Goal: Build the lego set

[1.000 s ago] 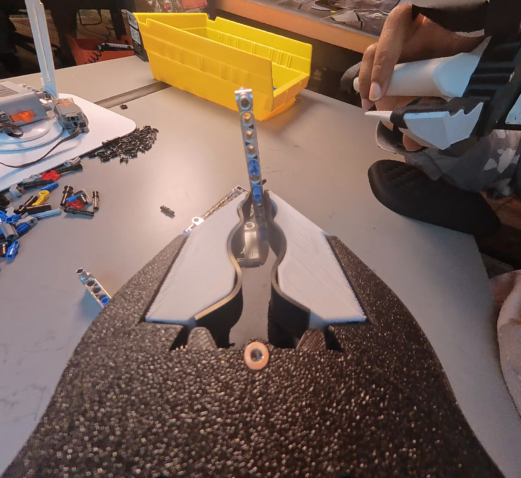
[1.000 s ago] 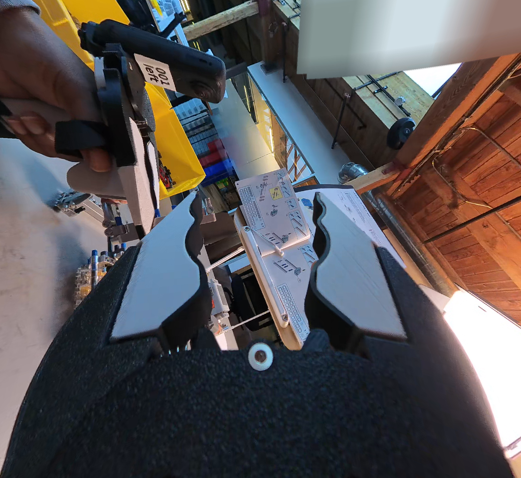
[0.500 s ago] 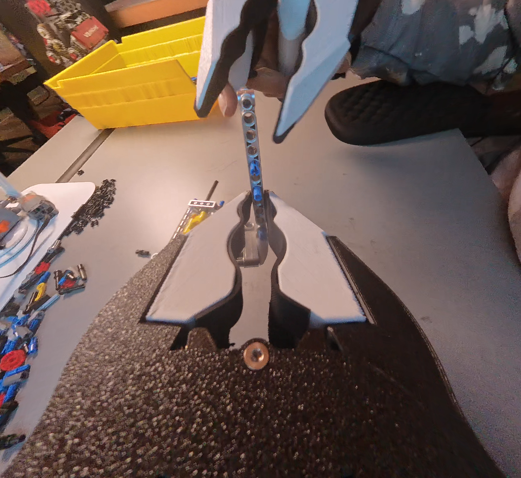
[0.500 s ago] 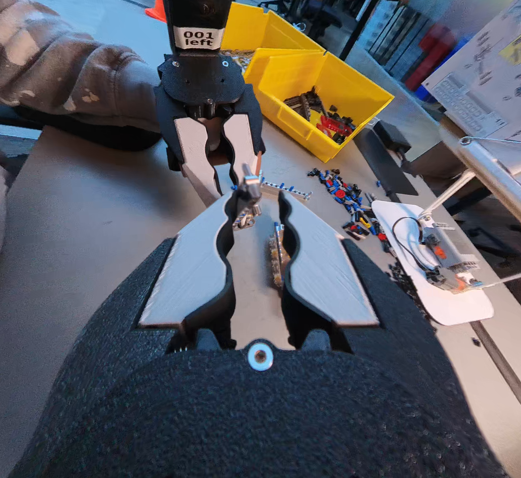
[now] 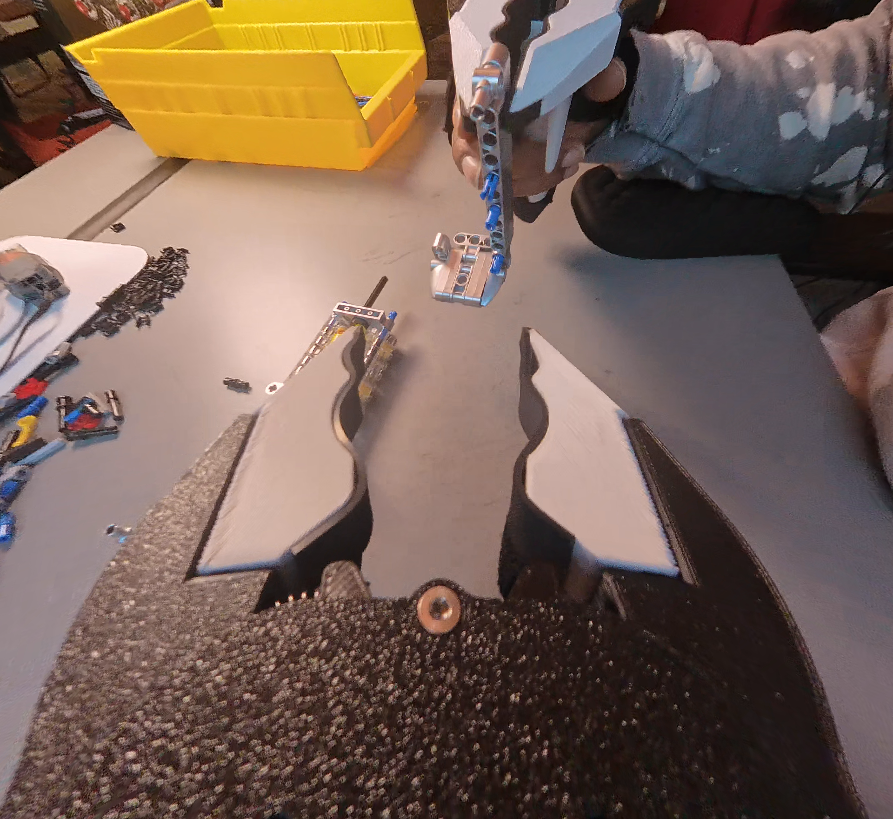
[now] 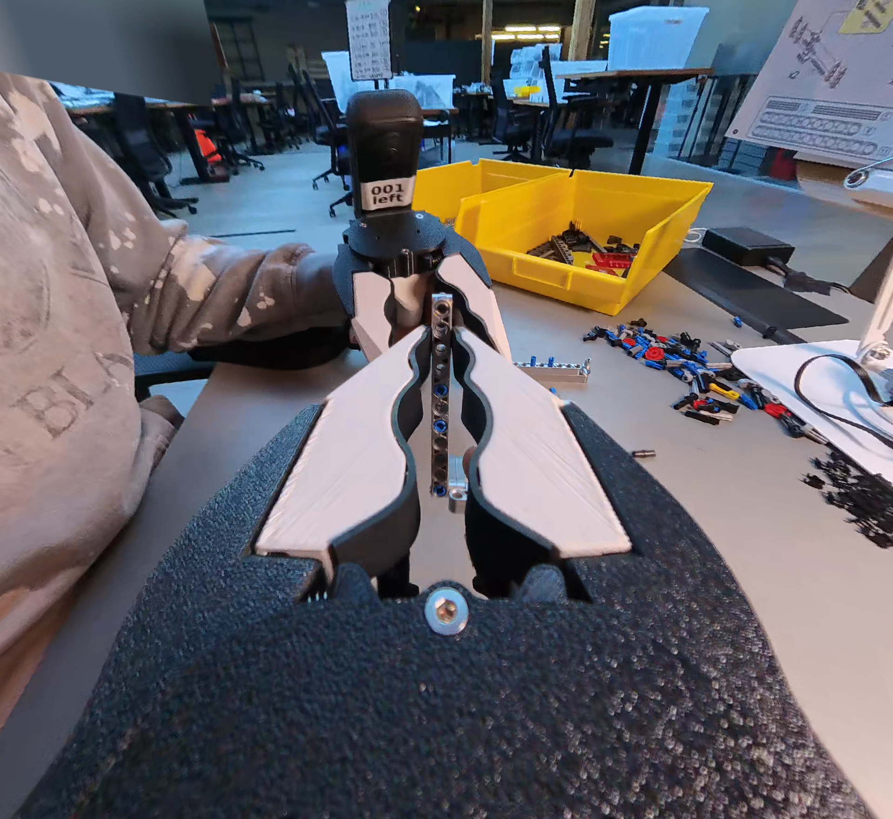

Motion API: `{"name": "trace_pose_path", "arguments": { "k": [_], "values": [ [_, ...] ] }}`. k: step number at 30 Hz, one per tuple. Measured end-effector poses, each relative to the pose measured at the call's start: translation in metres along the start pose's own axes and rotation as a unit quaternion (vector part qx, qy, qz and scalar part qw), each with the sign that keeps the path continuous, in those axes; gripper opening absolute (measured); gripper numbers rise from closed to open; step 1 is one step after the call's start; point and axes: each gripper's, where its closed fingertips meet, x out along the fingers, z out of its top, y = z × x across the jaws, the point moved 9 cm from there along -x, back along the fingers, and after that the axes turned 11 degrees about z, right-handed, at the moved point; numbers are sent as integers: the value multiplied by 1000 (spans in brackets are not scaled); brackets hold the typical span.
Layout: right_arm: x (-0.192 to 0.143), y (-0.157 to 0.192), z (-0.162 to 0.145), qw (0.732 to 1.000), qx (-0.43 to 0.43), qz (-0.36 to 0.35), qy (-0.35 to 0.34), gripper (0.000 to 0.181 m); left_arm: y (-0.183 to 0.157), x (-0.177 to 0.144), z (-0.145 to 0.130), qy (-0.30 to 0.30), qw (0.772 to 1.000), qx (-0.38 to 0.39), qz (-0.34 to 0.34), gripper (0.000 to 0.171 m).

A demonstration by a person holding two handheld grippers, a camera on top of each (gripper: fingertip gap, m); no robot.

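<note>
Grey bench in a wide workshop of desks and chairs, yellow bin at the far side. Left claw spread wide and empty, low over the bench. Just past its left fingertip, a small pinned frame lying flat. Farther out and to the right, right claw clamped on the top end of the grey beam. Long axis near upright, blue pins along it, blocky grey piece at the lower end, seemingly clear of the bench. Well apart from the left claw. Half a second back: gripped low by the left claw, right claw open over its tip.
</note>
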Motion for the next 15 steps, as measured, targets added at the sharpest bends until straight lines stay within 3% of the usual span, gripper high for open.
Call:
{"name": "trace_pose_path", "arguments": {
  "k": [4, 7, 10, 15],
  "values": [
    [8, 4, -8, 999, 4, 22, 26, 7, -9, 11, -2, -4, 999, -25, -28, 65],
    [3, 1, -16, 995, -1, 16, 94, 8, -19, 21, -6, 31, 999, 17, -21, 62],
    [-21, -13, -17, 992, -4, -50, 119, 8, -13, 15, -4, 32, 999, 25, 0, 58],
    [-80, -47, -26, 967, 46, -202, 146, 8, 42, -29, 6, 16, 988, -14, 150, 53]
  ]
}}
